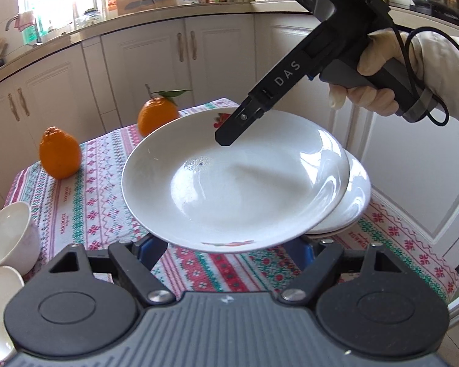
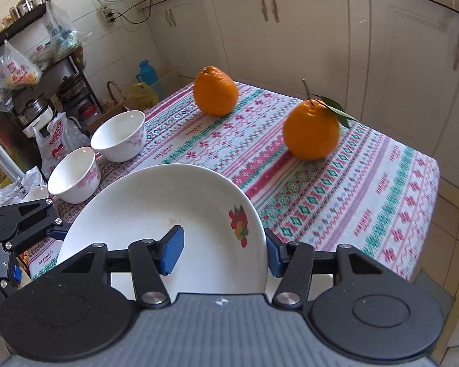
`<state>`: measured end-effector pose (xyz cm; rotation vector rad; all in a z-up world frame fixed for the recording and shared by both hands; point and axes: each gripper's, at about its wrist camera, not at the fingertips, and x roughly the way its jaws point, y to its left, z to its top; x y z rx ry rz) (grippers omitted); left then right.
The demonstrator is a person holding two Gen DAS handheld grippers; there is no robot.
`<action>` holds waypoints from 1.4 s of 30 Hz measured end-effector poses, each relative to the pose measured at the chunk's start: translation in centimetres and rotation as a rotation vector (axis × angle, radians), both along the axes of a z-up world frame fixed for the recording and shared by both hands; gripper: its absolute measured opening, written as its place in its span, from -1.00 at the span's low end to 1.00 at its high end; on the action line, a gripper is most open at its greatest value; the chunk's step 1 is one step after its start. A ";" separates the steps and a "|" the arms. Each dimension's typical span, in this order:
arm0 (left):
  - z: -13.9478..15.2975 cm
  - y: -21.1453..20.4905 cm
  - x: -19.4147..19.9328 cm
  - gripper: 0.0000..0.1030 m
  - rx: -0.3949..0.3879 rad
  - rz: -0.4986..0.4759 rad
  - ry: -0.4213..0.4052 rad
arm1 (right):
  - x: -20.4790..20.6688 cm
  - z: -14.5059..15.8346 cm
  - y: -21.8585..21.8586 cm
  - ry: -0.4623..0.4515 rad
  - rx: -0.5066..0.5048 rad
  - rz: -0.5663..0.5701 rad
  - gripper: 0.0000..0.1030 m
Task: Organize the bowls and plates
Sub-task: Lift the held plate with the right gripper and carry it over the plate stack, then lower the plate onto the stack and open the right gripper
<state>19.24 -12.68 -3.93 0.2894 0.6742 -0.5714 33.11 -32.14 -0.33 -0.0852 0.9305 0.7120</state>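
My right gripper (image 1: 226, 139) is a matte black, angular tool with "DAS" printed in grey up its neck and a grey-sided handle — a black cable loops off the back. A cream glove (image 1: 379, 76) covers my hand. On both units I see ribbed grey housings, round black side discs, silver screws and blue pads (image 2: 173, 253).

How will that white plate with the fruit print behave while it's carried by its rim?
The plate looks glazed and glossy, so it may slip between the right gripper pads. It is probably stiff and breakable ceramic. Held at one edge only, it could tilt toward the second plate beneath.
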 end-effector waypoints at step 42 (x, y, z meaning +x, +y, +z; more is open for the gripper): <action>-2.2 -5.7 0.6 0.66 0.073 -0.167 0.082 | -5.2 -4.3 -9.3 0.038 0.042 -0.202 0.19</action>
